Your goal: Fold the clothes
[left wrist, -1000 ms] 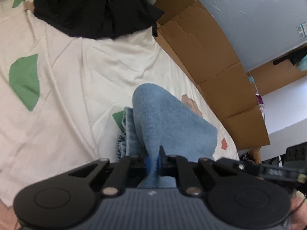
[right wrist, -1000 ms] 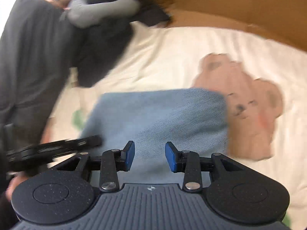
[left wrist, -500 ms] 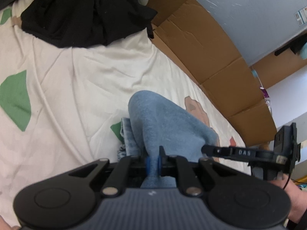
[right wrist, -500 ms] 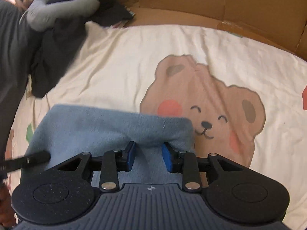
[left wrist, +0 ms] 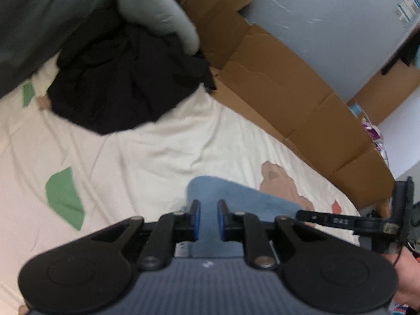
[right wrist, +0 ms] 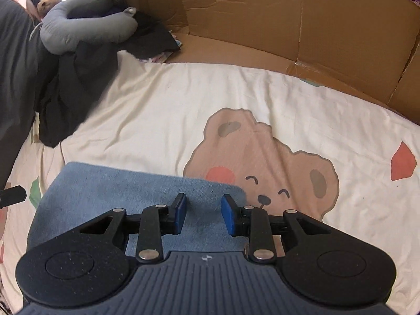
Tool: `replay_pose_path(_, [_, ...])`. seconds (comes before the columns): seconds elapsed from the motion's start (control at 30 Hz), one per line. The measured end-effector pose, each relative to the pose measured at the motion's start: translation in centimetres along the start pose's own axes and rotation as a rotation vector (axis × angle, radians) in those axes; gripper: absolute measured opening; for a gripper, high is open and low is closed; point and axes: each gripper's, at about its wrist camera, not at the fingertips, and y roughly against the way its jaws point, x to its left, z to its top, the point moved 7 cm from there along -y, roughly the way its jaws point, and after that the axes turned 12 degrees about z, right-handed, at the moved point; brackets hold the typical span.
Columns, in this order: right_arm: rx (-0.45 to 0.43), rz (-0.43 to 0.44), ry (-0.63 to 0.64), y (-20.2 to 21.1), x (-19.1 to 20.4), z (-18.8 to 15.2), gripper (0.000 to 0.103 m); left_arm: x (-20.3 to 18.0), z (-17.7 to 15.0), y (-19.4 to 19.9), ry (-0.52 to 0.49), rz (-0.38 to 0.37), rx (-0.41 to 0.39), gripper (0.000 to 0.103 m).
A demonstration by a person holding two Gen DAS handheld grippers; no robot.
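Observation:
A folded light blue garment (right wrist: 110, 186) lies flat on a cream bed sheet (right wrist: 168, 110) with a bear print; it also shows in the left wrist view (left wrist: 236, 199). My right gripper (right wrist: 203, 214) is open and empty, its fingers just above the garment's near right part. My left gripper (left wrist: 208, 220) is open with a narrow gap, empty, above the garment's left end. The right gripper's side shows in the left wrist view (left wrist: 349, 221).
A pile of black clothes (left wrist: 126, 84) and a grey neck pillow (right wrist: 86, 30) lie at the bed's far left. Cardboard sheets (right wrist: 288, 18) stand along the far edge of the bed. A dark grey cloth (right wrist: 15, 84) hangs at the left.
My left gripper has let go of the blue garment and opened; the garment now lies flat. My right gripper has opened wider and stays over the garment.

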Motion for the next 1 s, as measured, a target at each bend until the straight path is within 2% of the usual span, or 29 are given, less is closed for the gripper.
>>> replay_pose_path(0.13, [0.003,-0.006,0.016,-1.0,-0.1,0.3,0.038,-1.4,-0.3,-2.3,-0.038,-0.008,0.020,0.013])
replay_pose_path(0.33, [0.033,0.017,-0.023,-2.9,-1.1,0.7,0.042,-1.3,-1.9,-5.9,-0.104,0.027,0.094,0.010])
replay_pose_path(0.37, [0.036,0.022,-0.028,-3.1,-1.3,0.8,0.042,-1.2,-2.1,-6.2,-0.115,0.035,0.098,0.009])
replay_pose_path(0.4, [0.035,0.028,-0.035,-3.4,-1.4,0.8,0.041,-1.0,-2.3,-6.5,-0.125,0.045,0.103,0.002])
replay_pose_path(0.5, [0.032,0.045,-0.058,-4.1,-1.7,0.7,0.041,-0.6,-2.6,-7.3,-0.137,0.062,0.132,0.003])
replay_pose_path(0.63, [0.048,0.041,-0.101,-4.6,-2.0,1.4,0.037,-0.9,-1.8,-6.9,-0.148,0.077,0.132,0.003])
replay_pose_path(0.67, [0.044,0.039,-0.099,-4.2,-1.9,1.5,0.033,-1.1,-1.6,-6.5,-0.151,0.080,0.126,0.003])
replay_pose_path(0.7, [0.035,0.035,-0.077,-3.6,-1.4,1.5,0.025,-1.2,-1.4,-6.1,-0.148,0.080,0.118,0.003])
replay_pose_path(0.73, [0.026,0.032,-0.054,-3.0,-1.0,1.6,0.022,-1.2,-1.3,-5.6,-0.141,0.079,0.112,0.003])
replay_pose_path(0.87, [0.006,0.024,-0.049,-0.5,0.0,0.2,0.022,-1.3,-1.5,-4.0,-0.116,0.072,0.103,0.003])
replay_pose_path(1.0, [-0.007,0.001,-0.085,0.1,-0.8,-0.9,0.022,-1.7,-2.7,-3.0,-0.139,0.061,0.118,0.003])
